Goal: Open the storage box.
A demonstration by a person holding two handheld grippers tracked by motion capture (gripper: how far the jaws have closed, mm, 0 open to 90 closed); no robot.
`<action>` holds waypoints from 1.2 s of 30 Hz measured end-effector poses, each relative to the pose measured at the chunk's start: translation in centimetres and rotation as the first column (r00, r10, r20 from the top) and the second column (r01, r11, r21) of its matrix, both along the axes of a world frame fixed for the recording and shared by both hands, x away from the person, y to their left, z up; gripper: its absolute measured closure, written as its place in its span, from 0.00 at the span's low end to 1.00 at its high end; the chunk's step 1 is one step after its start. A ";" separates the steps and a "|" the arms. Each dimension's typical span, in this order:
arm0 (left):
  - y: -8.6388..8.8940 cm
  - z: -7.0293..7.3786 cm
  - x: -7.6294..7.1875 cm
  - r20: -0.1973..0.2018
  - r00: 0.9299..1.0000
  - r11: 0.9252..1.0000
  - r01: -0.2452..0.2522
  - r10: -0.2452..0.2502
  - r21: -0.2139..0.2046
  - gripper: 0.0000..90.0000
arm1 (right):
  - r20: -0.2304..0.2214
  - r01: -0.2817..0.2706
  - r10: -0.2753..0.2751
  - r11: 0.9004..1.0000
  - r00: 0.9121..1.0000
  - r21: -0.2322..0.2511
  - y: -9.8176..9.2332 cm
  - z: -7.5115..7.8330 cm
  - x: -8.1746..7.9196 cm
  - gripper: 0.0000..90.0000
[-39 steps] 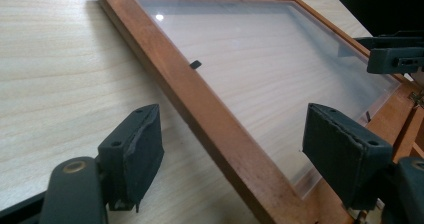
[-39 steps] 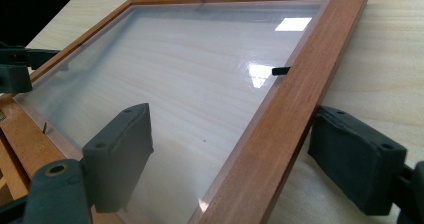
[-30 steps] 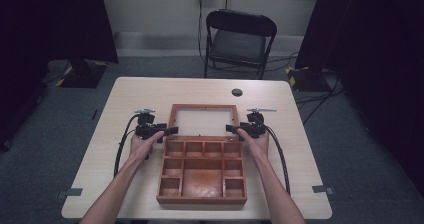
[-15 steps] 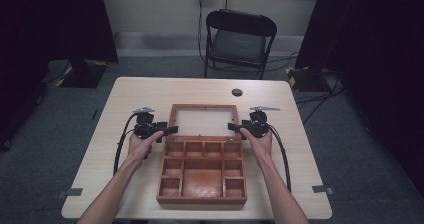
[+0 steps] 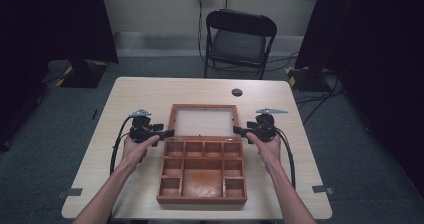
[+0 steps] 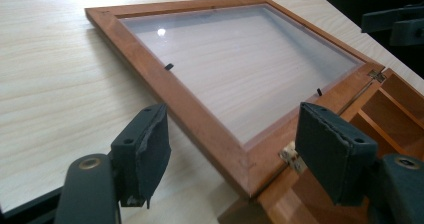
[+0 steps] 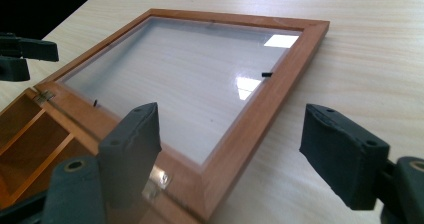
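Note:
A brown wooden box (image 5: 200, 200) with several open compartments sits mid-table. Its glass-paned lid (image 5: 204, 108) is folded back flat behind it. My left gripper (image 5: 169, 133) is at the lid's left hinge corner and my right gripper (image 5: 238, 130) at the right one. In the left gripper view the lid's frame corner (image 6: 200, 129) and a brass hinge (image 6: 290, 156) lie between the jaws of my left gripper (image 6: 232, 149). These have just been closing, but the pads stand clear of the wood. My right gripper (image 7: 235, 144) likewise straddles the lid's frame (image 7: 260, 109), closing a little but not pressing.
A round cable hole (image 5: 237, 92) lies in the table beyond the lid. A black folding chair (image 5: 240, 39) stands past the far edge. Cables loop from both grippers over the table beside the box. Bare tabletop (image 5: 125, 99) spreads left and right of the lid.
Both grippers have drifted slightly outward from the box's sides, the right one more. The lid and box lie as before.

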State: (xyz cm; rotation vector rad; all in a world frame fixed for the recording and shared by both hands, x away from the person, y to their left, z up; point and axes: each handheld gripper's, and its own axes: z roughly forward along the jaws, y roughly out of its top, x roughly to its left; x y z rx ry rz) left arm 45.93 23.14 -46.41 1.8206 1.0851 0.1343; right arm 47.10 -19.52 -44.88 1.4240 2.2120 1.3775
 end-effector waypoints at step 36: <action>6.3 -3.8 -7.4 0.106 0.987 0.919 -0.148 0.117 0.365 0.16 | 0.034 0.158 -0.156 0.920 0.987 -0.359 -7.0 -4.7 -9.7 0.11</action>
